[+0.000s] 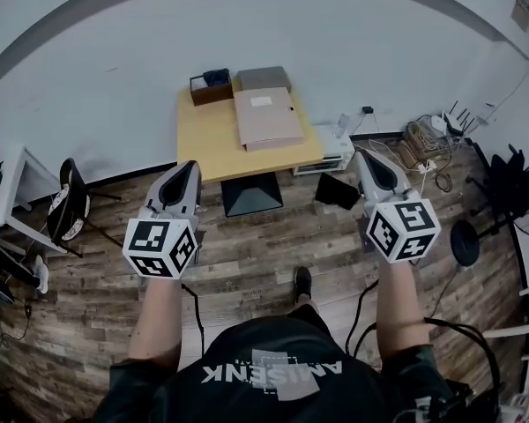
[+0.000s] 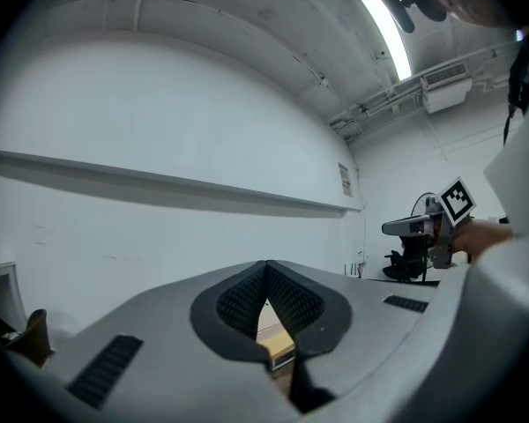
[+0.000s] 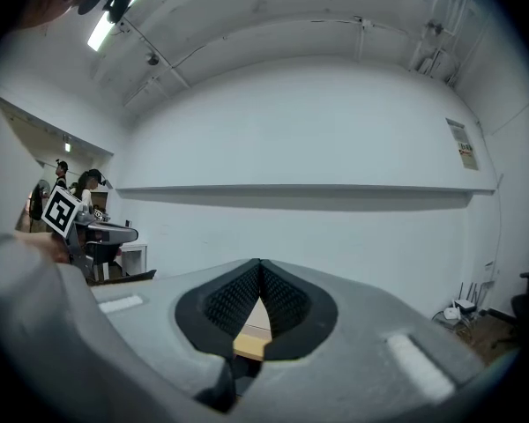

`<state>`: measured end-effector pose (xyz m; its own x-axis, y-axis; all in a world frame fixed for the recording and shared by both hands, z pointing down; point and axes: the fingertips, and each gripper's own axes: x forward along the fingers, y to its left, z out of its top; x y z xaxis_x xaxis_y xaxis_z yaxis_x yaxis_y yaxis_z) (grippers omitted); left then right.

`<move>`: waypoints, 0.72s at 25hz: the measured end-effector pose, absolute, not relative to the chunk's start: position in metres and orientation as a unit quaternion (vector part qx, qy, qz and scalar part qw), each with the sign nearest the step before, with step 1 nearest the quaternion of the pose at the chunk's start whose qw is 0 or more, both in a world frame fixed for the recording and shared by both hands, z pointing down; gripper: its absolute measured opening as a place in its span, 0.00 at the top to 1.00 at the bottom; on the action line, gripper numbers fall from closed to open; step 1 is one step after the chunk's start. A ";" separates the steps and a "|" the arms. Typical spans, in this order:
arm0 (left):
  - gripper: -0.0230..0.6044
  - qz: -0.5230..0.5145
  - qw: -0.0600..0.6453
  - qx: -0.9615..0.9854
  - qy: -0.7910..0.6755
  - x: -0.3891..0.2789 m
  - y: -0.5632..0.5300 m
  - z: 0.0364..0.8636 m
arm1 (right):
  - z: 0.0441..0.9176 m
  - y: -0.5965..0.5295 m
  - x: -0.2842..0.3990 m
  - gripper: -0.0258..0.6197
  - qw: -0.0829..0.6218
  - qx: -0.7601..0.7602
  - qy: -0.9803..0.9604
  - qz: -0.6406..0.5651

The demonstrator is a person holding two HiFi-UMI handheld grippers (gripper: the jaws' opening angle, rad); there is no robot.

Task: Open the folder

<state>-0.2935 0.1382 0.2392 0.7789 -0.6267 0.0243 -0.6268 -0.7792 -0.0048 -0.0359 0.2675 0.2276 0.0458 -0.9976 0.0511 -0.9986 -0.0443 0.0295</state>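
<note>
A closed tan folder (image 1: 266, 117) lies flat on the small yellow table (image 1: 207, 144) against the white wall. Both grippers hover level over the wooden floor, well short of the table. My left gripper (image 1: 190, 167) is shut and empty, pointing at the table's front left corner. My right gripper (image 1: 364, 157) is also shut and empty, off the table's front right corner. In the left gripper view the jaws (image 2: 266, 268) meet, with a sliver of the table (image 2: 278, 340) below their tips. In the right gripper view my gripper (image 3: 260, 266) is shut too, and the table edge (image 3: 249, 344) shows beneath.
Behind the folder sit a grey box (image 1: 264, 78) and a dark brown tray (image 1: 211, 87). A white device (image 1: 337, 152) and a black panel (image 1: 337, 190) rest on the floor right of the table. Cables (image 1: 428, 139) lie at the right and a chair (image 1: 70, 203) at the left.
</note>
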 end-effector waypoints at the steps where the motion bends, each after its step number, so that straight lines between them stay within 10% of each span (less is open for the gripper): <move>1: 0.96 0.012 0.002 0.942 -0.337 -0.286 0.132 0.239 | 0.228 0.259 -0.027 0.96 0.027 0.719 -0.695 0.007; 18: 0.96 0.037 0.002 0.919 -0.392 -0.143 0.028 0.234 | 0.226 0.113 0.130 0.96 0.031 0.663 -0.748 0.010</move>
<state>-0.1430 0.0281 0.2344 0.6893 -0.7211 0.0693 -0.7214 -0.6920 -0.0250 0.1299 0.1135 0.2262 -0.1192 -0.9911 0.0589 -0.9923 0.1208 0.0255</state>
